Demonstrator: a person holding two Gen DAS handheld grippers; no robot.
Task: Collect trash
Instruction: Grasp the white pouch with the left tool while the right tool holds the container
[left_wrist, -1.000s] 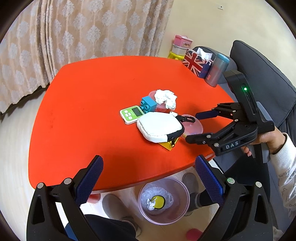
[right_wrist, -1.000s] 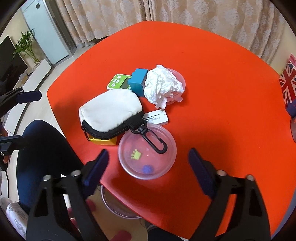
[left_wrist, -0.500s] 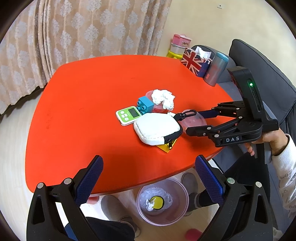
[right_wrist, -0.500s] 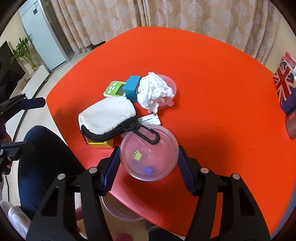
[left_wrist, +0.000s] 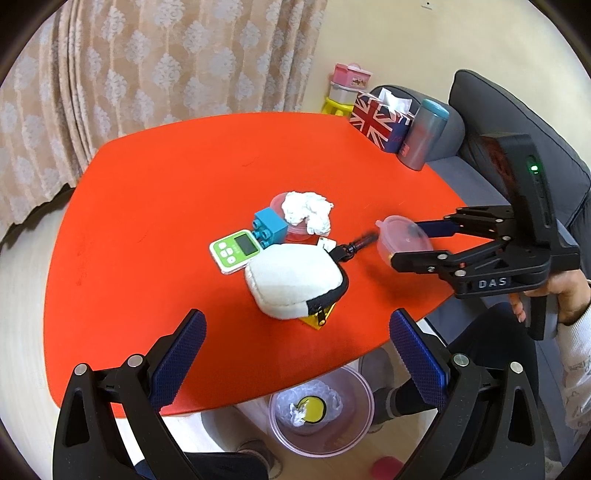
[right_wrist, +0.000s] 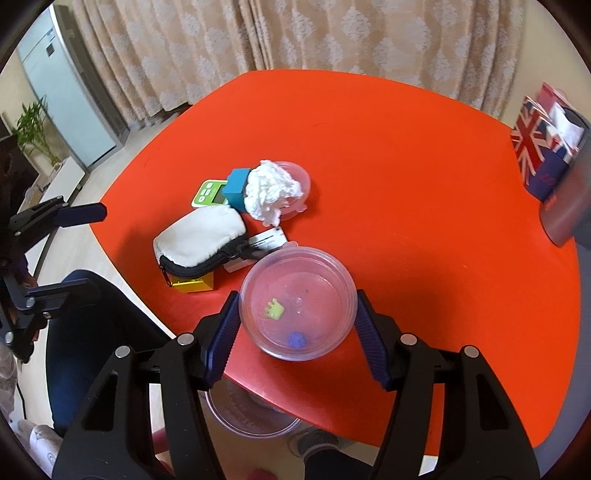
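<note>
Presently the right tongs (right_wrist: 295, 314) were clamped across a clear tub (right_wrist: 297, 302), pads pressing its opposite walls, having just closed in on it. The tub held two small scraps, one green, one blue. It hung above the tabletop (right_wrist: 369, 166) near the front edge, probably so its contents could be tipped into the bin (left_wrist: 320, 411) on the floor below. The left tongs (left_wrist: 295, 354) stood apart and empty, low over the near edge. A tissue wad (right_wrist: 273, 192), likely trash too, rested on a second tub beside a blue block (right_wrist: 238, 188). The pouch (right_wrist: 201, 240) lay close by.
</note>
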